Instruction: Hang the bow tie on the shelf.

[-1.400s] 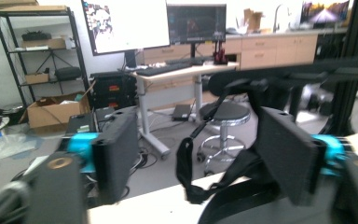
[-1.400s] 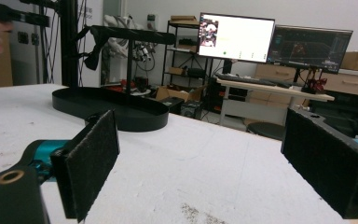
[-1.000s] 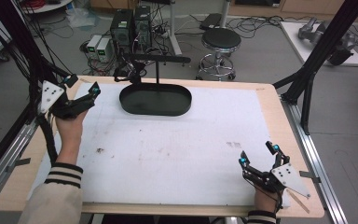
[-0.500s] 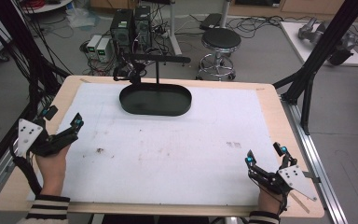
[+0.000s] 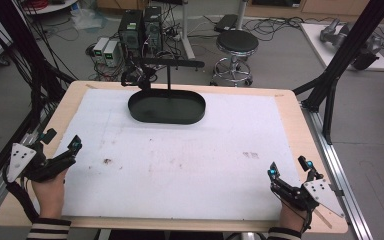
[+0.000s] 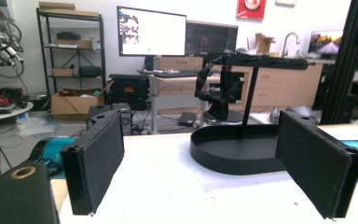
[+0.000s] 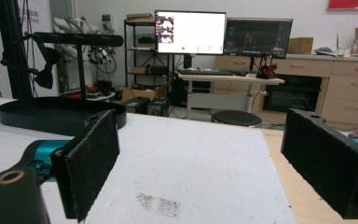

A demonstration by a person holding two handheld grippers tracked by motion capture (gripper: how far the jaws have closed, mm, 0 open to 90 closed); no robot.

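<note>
Both your tongs gape wide, holding nothing.
The black tray stand [image 5: 167, 106] sits upper centre, well apart from left tongs [image 5: 62, 143] and right tongs [image 5: 290, 167] at the desk's [image 5: 290, 107] lower corners.

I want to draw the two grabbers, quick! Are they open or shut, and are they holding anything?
Left gripper: open, holding nothing, near the table's left edge.
Right gripper: open, holding nothing, near the table's right front corner.
</note>
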